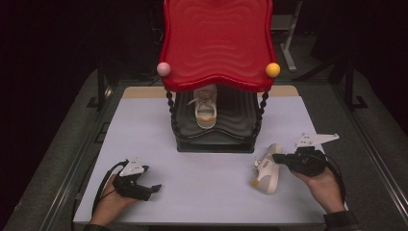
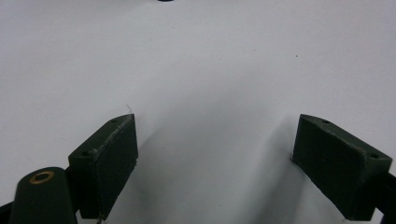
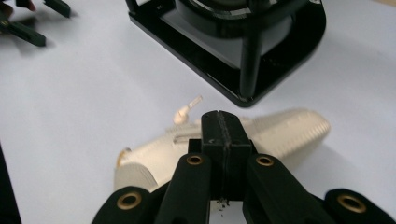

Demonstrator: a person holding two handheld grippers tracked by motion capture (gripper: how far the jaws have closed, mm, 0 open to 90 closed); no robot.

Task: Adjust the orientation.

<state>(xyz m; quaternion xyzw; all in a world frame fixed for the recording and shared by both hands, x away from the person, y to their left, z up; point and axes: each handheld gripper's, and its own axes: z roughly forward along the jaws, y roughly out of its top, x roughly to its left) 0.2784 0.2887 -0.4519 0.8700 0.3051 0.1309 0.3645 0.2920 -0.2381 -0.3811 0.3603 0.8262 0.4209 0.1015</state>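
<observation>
White table [image 1: 202, 187]; shoe [image 1: 267, 169] seemingly touching right hand-held gripper [image 1: 280, 158]

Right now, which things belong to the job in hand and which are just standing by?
In the job: cream sneaker lying on its side, right gripper with jaws together at it, black-and-red two-tier shoe rack, second cream sneaker on its lower shelf.
Standing by: left gripper, jaws open; white tabletop.

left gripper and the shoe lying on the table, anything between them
Nothing: in the high view only bare white table runs from the left gripper, fingers open, to the shoe lying on its side.
</observation>
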